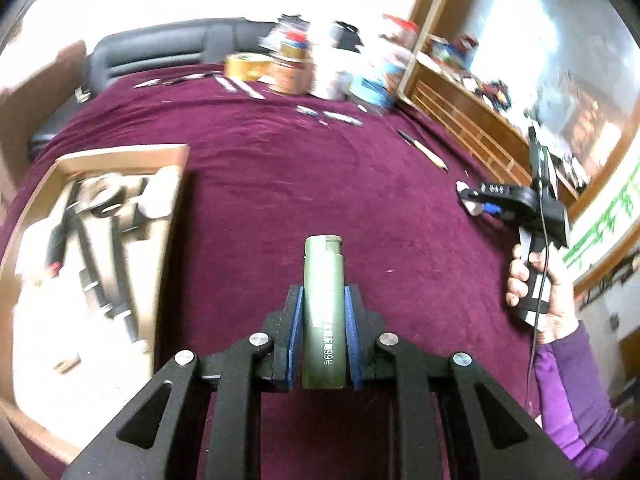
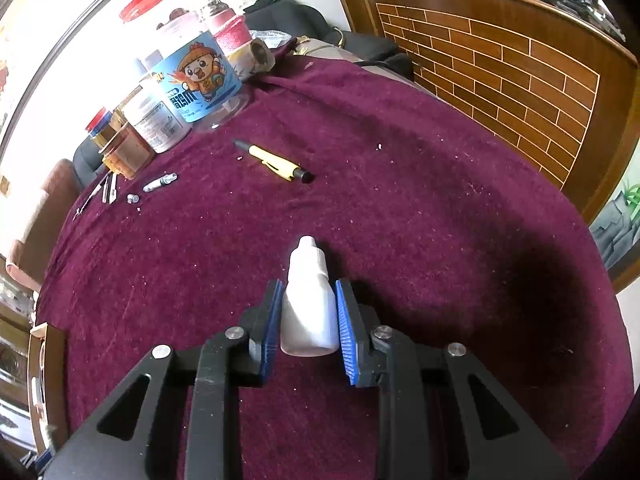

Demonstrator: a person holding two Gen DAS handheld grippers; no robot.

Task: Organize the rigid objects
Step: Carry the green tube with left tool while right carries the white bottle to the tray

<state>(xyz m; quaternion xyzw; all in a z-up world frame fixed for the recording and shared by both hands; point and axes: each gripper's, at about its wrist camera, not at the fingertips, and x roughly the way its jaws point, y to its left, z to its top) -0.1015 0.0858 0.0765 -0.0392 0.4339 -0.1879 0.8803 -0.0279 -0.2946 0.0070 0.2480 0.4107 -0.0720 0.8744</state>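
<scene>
The left gripper [image 1: 323,300] is clamped on a green lighter [image 1: 323,312], blue pads [image 1: 297,332] pressing both its sides, the cap end poking out past the fingertips and the whole thing held up above the maroon cloth [image 1: 248,184]. To its left sits an open cardboard box [image 1: 168,208] on the cloth, with dark, blurred objects lying inside. Far across the cloth there is a cluster of jars and tape rolls [image 1: 288,68], all smeared by motion, and a yellow pen [image 1: 426,152] lies toward the right.

Over on the right, a hand [image 1: 532,280] in a purple sleeve [image 1: 576,396] grips the handle of the right gripper [image 2: 307,312]. From its own camera, that gripper is closed on a small white dropper bottle [image 2: 308,304], pads on either flank, nozzle pointing away, the bottle low over the cloth; contact with it cannot be judged. Beyond it the pen rests alone, with small metal bits [image 2: 160,182] farther left. A big jar with a cartoon label [image 2: 196,76] stands at the far edge among other jars, and a wooden headboard [image 2: 500,72] rises on the right.
</scene>
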